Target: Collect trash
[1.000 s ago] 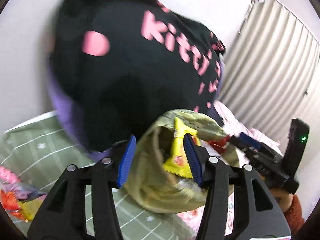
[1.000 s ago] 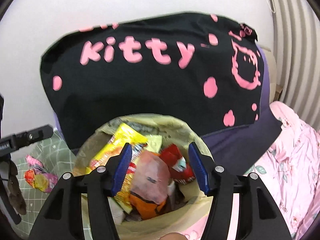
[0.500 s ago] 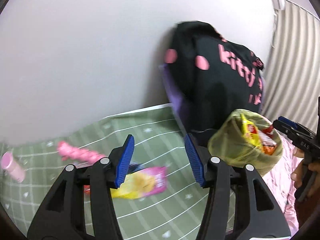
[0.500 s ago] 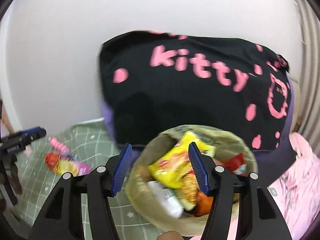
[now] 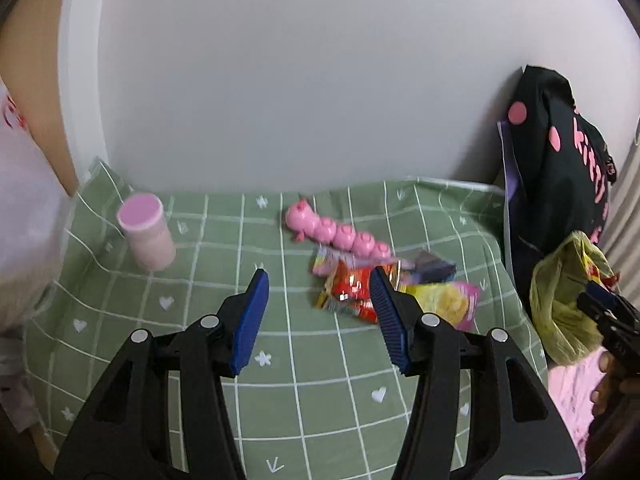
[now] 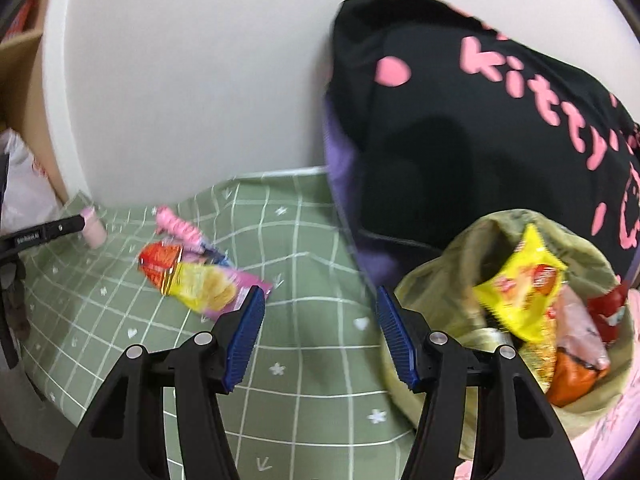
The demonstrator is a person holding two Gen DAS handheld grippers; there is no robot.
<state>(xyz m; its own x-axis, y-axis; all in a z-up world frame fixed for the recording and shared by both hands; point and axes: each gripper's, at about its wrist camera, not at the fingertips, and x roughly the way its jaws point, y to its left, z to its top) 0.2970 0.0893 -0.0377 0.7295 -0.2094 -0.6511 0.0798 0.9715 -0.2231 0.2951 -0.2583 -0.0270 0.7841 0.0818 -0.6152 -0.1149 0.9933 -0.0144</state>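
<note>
Snack wrappers lie in a pile on the green checked cloth [image 5: 280,380]: a red one [image 5: 352,292], a yellow-pink one [image 5: 444,300] and a dark one [image 5: 432,270]. They also show in the right wrist view, the red wrapper [image 6: 160,260] and the yellow-pink wrapper [image 6: 208,288]. An olive trash bag [image 6: 448,292] full of wrappers sits at the right; it also shows in the left wrist view [image 5: 560,312]. My left gripper [image 5: 318,320] is open and empty, just short of the pile. My right gripper [image 6: 320,338] is open and empty, beside the bag.
A pink caterpillar toy [image 5: 336,234] lies behind the wrappers. A pink cylinder bottle [image 5: 146,232] stands at the left. A black "kitty" cushion [image 6: 480,128] leans on the white wall. Pink bedding [image 5: 572,384] lies at the right.
Both grippers have swung left, away from the trash bag and cushion, toward the wrapper pile on the green cloth. Both stay open and empty.
</note>
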